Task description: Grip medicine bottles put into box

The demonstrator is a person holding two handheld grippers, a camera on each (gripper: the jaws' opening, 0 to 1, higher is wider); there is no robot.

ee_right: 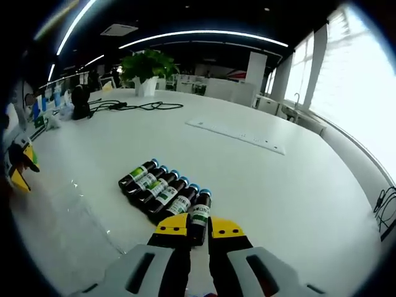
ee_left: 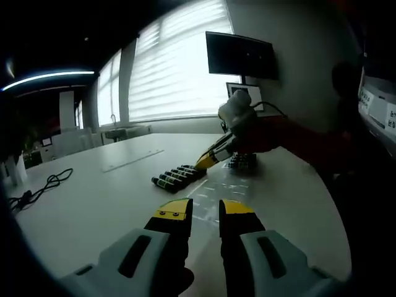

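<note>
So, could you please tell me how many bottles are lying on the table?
6, side by side in one row on the table. The end bottle sits between the right tool jaws; the other five run up-left from it. None seems hidden.

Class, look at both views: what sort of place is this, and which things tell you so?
Probably an open-plan office or meeting room: a large white table, a wall-mounted monitor, windows with blinds, and a potted plant with strip ceiling lights.
</note>
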